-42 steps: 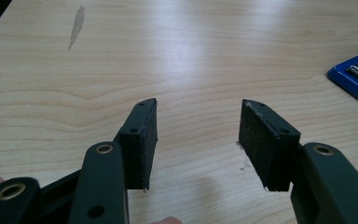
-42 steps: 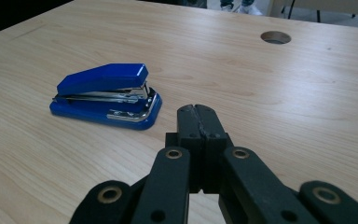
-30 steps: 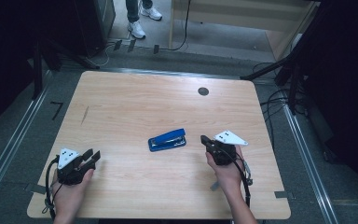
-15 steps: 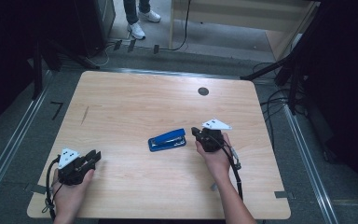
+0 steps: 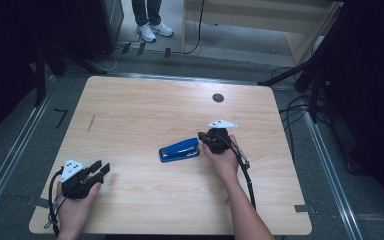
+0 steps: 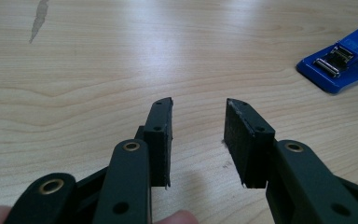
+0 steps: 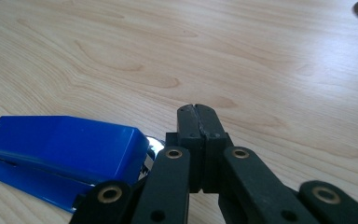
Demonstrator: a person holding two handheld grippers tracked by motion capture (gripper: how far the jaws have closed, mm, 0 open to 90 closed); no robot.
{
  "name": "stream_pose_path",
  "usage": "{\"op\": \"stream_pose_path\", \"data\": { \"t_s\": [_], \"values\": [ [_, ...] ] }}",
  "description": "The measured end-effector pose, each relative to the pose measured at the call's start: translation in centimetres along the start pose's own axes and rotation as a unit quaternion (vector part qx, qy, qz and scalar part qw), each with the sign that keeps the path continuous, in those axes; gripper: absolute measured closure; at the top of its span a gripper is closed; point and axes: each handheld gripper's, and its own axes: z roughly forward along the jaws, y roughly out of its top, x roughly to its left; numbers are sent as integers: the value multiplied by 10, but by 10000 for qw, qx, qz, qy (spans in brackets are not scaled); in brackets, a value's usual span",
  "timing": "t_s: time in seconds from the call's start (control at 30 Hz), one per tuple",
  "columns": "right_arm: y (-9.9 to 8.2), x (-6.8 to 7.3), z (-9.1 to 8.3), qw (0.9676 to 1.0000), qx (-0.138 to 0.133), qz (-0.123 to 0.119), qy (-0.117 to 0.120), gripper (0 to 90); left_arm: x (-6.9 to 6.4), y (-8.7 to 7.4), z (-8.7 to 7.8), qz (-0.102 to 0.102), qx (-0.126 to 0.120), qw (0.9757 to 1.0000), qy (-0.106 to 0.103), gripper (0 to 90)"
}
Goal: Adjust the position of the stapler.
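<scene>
Now the right gripper (image 5: 206,138) has slid in beside the stapler (image 5: 180,150), jaws pressed together, likely to nudge it.
Glossy blue plastic wedge, steel hinge, mid-table (image 5: 130,107) on pale woodgrain; left gripper (image 6: 198,140), jaws just opening and empty, waits at the near-left corner.

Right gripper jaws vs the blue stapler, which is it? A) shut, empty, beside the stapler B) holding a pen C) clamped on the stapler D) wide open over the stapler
A: in the right gripper view the right gripper has its pads pressed together with nothing between them, and the blue stapler lies just beside them on the table.
</scene>
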Motion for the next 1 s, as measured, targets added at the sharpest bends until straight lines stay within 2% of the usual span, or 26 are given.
{"op": "stream_pose_path", "data": {
  "t_s": [0.07,0.1,0.17,0.6,0.73,0.9,1.0],
  "values": [
    [1,1,5,9999,113,-90,21,900,0,0,0,1,-2,10000,0,630],
    [1,2,8,9997,180,-128,104,900,0,0,0,6,-5,10000,-2,631],
    [1,2,11,9995,206,-159,167,900,0,0,0,9,-10,10000,-9,630],
    [-6,-7,23,9989,403,-32,255,900,1,0,0,-67,8,10000,-34,578],
    [-6,-9,27,9989,312,12,346,900,1,0,0,-54,17,10000,-52,577],
    [-4,-9,30,9985,332,11,439,900,1,0,0,-71,23,10000,-53,574],
    [-3,-9,30,9983,349,-144,445,900,1,0,0,-58,32,10000,-54,573]
  ]
}}
